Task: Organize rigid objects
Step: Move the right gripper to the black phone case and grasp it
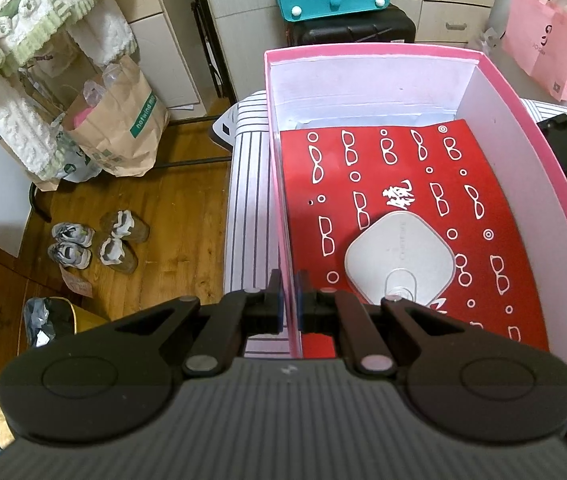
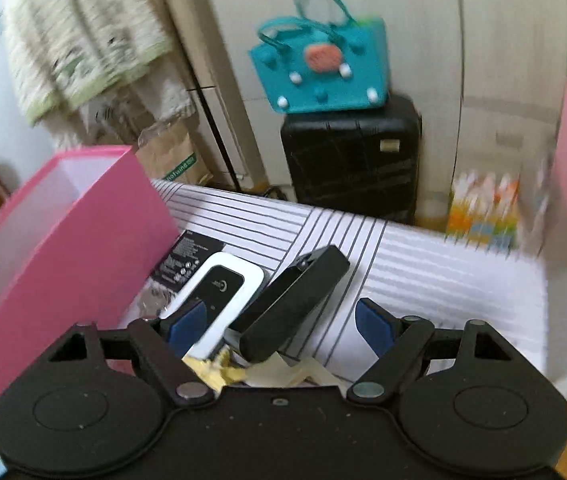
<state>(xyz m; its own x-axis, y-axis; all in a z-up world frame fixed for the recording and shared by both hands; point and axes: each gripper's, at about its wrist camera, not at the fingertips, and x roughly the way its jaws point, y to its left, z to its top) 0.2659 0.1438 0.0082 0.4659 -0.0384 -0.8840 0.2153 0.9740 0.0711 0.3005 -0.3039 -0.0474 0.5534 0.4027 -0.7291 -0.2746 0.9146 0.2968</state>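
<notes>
The left gripper (image 1: 288,300) points steeply down at the near left corner of the pink box (image 1: 555,168), its jaws clamped on the box's thin left wall, one finger outside and one inside. The box sits on a striped cloth (image 1: 249,184) and its floor is covered by a red sheet with white glasses drawings (image 1: 403,184); on that sheet, near the gripper, lies a flat white rounded-square device (image 1: 399,258). The right gripper (image 2: 281,326) tilts down over the same striped cloth just to the right of the box's pink outer wall, its jaws spread wide with nothing pinched. Between its blue pads (image 2: 373,326) lie a white device with a black face (image 2: 219,292) and a long black case (image 2: 295,300), leaning across each other; this view is smeared, so whether the left pad touches the white device is hard to say. Crumpled yellowish paper (image 2: 267,372) lies right below the fingers
</notes>
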